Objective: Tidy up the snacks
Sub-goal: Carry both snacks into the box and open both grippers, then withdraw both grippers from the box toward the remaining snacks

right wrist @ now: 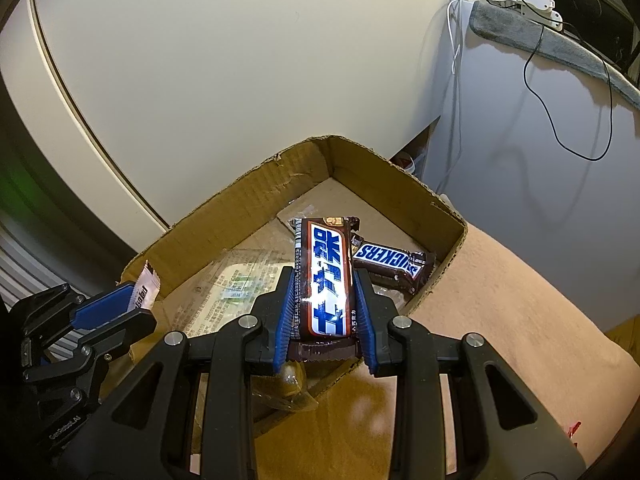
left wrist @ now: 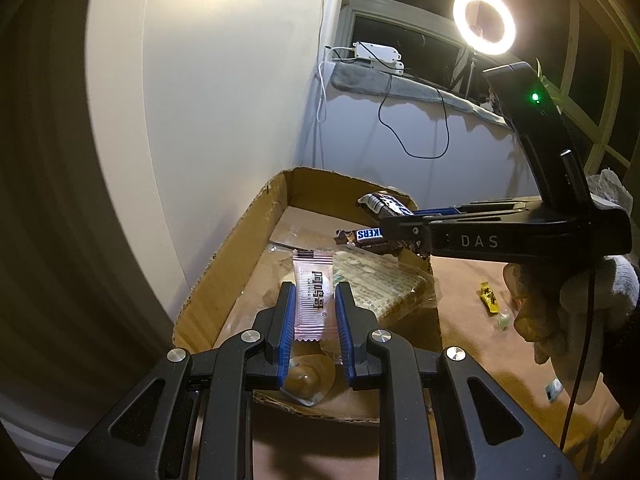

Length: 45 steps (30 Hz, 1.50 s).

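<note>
My left gripper (left wrist: pixel 315 292) is shut on a pink snack packet (left wrist: pixel 313 296) and holds it over the near end of an open cardboard box (left wrist: pixel 224 256). My right gripper (right wrist: pixel 323 280) is shut on a brown Snickers bar (right wrist: pixel 323 280), above the box (right wrist: pixel 248 196). In the left wrist view the right gripper (left wrist: pixel 394 220) reaches in from the right with that bar (left wrist: pixel 384 202). A second Snickers bar (right wrist: pixel 394 262) lies in the box's far right corner, also in the left wrist view (left wrist: pixel 366 236). A flat clear-wrapped packet (left wrist: pixel 380 284) lies on the box floor. A round wrapped sweet (left wrist: pixel 306 380) lies under my left fingers.
The box stands on a tan cloth surface (left wrist: pixel 472 312) against a white wall (left wrist: pixel 224 100). A small yellow sweet (left wrist: pixel 489 298) and other small wrappers (left wrist: pixel 554 390) lie on the cloth to the right. A ring light (left wrist: pixel 484 21) and cables stand behind.
</note>
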Each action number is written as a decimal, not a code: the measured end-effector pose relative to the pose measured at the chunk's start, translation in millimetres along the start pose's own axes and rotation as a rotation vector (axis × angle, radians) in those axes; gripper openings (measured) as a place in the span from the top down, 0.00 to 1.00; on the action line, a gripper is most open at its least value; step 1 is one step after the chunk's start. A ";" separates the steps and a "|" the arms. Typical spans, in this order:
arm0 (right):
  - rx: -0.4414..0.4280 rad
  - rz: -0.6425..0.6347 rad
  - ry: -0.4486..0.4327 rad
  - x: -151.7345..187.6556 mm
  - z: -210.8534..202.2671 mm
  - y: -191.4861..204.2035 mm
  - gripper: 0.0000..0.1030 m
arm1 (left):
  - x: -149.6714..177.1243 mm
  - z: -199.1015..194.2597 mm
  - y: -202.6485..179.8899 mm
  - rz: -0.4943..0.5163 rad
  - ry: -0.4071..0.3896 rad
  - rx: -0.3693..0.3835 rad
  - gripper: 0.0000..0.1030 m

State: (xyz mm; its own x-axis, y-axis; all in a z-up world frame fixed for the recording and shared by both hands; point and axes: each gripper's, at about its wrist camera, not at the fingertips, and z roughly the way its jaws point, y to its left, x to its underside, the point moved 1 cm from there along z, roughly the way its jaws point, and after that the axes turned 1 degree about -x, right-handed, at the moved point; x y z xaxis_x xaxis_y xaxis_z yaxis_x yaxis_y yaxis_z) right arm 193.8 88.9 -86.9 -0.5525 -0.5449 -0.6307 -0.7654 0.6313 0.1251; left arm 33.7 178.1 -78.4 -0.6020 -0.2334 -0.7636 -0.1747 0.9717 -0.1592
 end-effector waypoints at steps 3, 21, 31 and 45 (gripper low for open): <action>0.008 0.000 -0.012 -1.7 -0.7 0.9 0.71 | 0.0 -1.5 -0.3 -0.002 -0.004 -0.004 0.82; 0.021 -0.005 -0.052 -0.5 -21.7 3.7 0.54 | -0.5 -13.1 -7.8 0.019 -0.025 -0.021 0.76; 0.074 -0.013 -0.099 15.2 -55.5 0.0 0.23 | 1.4 -30.8 -27.6 0.044 -0.054 -0.029 0.47; 0.120 0.034 -0.161 72.8 -126.1 -38.7 0.16 | 12.0 -49.1 -77.5 0.112 -0.076 0.001 0.46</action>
State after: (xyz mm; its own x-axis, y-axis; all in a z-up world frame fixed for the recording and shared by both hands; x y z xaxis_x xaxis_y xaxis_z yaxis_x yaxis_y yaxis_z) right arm 141.6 -44.8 -41.1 -0.5104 -0.4330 -0.7430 -0.6972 0.7141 0.0627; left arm 1.8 98.2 -44.5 -0.5571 -0.1201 -0.8217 -0.1094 0.9915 -0.0708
